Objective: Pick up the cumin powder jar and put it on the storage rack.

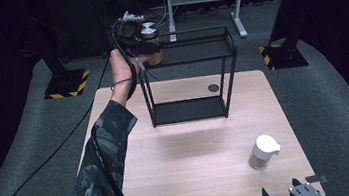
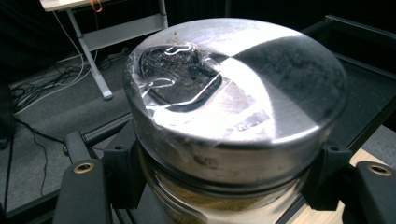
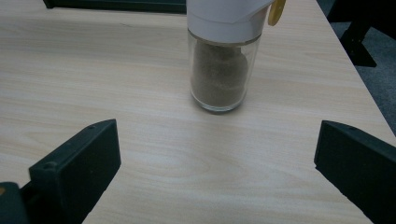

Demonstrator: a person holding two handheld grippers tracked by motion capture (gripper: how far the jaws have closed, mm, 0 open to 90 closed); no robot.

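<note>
Left hand-held gripper [image 2: 219, 186] clamps steel-lidded jar [image 2: 233, 88], seemingly over rack [image 1: 184, 51]; right hand-held gripper [image 3: 215, 163] apart.

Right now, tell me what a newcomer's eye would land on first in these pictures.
First, the jar with the shiny metal lid, gripped by the left gripper and held up at the left end of the black wire shelf's top tier, at the far side of the table. Next, the white-capped jar of brown powder standing alone near the table's right front corner, with the right gripper open just before it.
</note>
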